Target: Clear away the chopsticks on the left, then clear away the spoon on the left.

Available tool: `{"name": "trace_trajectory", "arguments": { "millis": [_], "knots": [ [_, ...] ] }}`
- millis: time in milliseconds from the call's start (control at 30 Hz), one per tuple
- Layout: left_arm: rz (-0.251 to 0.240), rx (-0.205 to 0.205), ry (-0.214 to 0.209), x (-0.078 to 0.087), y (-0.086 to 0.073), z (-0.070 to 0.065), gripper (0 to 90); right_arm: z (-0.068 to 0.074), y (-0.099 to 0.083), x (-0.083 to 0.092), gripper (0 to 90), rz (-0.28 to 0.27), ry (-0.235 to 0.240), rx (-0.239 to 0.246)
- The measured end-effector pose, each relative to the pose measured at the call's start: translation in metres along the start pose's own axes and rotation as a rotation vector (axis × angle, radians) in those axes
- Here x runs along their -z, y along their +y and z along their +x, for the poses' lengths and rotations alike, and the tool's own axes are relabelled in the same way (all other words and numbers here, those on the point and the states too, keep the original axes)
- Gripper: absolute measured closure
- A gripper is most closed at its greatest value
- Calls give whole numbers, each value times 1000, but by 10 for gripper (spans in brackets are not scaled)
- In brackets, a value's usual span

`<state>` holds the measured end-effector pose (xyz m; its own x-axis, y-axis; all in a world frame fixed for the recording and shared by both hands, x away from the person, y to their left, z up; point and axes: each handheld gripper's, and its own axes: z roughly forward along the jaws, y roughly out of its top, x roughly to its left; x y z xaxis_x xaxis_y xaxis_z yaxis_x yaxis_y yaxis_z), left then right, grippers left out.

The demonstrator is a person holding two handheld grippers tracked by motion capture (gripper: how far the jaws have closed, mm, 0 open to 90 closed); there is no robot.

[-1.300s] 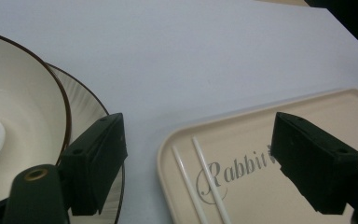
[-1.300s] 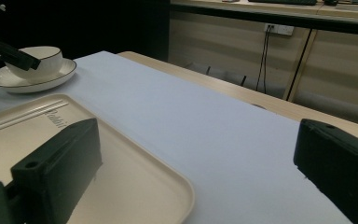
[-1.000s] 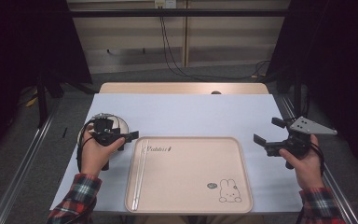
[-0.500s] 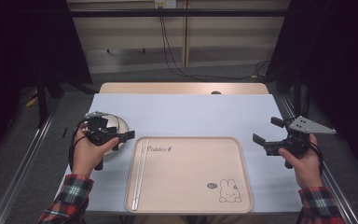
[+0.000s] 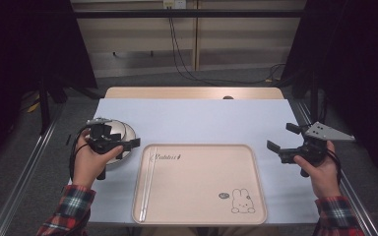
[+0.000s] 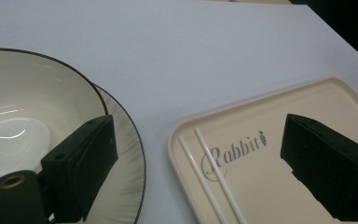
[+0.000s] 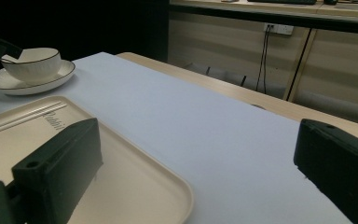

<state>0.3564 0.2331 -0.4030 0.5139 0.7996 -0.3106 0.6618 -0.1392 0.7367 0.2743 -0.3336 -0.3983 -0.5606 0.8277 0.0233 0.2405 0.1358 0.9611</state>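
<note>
- Bowl (image 6: 23,116) is the thing nearest the work, yet the largest thing is the pale blue table (image 5: 197,118) beneath everything.
- Next in size, a beige tray (image 5: 202,196) with a rabbit drawing sits at the near middle of the table.
- White plate (image 7: 9,81) with a dark rim lies just left of the tray, and the bowl stands on it.
- Left gripper (image 5: 123,140) hovers over the bowl and plate, its jaws wide apart, one above the bowl, the other above the tray's corner.
- Right gripper (image 5: 281,138) hangs off the tray's right edge, jaws spread, gripping nothing.
- Two white chopsticks (image 6: 214,177) lie side by side along the tray's left edge.
</note>
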Motion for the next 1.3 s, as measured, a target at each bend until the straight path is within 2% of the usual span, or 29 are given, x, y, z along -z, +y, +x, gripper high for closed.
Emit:
{"name": "trace_trajectory", "arguments": {
  "millis": [200, 267, 467, 500, 633, 667, 733, 800, 867, 933, 967, 1067, 1200, 1300],
  "knots": [
    [5, -1, 8, 3, -2, 3, 106, 1, 0, -1, 1, 1, 1, -2],
    [-3, 12, 10, 3, -3, 3, 106, 1, 0, -1, 1, 4, -1, 5],
    [2, 4, 10, 7, -5, 5, 108, 0, 0, -2, 2, 3, 6, -2],
    [0, 14, 10, 7, -6, 5, 110, 0, 0, -2, 2, 3, 2, 0],
    [12, 2, 24, 11, -6, 8, 127, 1, -1, -1, 1, 6, 7, 3],
    [7, 13, 24, 11, -6, 8, 135, 1, -1, 0, 0, 10, 7, 3],
    [13, 24, 32, 13, -6, 9, 190, 1, -1, 2, 0, 14, -1, 2],
    [29, 16, 42, 14, -7, 10, 258, 0, 0, 5, 1, 2, -8, 1],
    [61, 16, 64, 17, -8, 11, 404, 0, 1, 6, 3, -2, -1, 0],
    [57, 8, 91, 21, -10, 12, 524, 1, 1, 5, 3, -2, 6, 0],
    [72, 14, 95, 23, -11, 13, 614, 2, 1, 4, 3, 0, 4, 0],
    [94, 40, 107, 29, -15, 18, 749, 3, 1, 2, 3, -2, 12, 5],
    [114, 72, 125, 36, -18, 25, 876, 2, 1, 1, 3, -2, 13, 3],
    [131, 88, 143, 40, -21, 30, 900, 1, 1, 1, 3, -3, 7, 0]
  ]
}}
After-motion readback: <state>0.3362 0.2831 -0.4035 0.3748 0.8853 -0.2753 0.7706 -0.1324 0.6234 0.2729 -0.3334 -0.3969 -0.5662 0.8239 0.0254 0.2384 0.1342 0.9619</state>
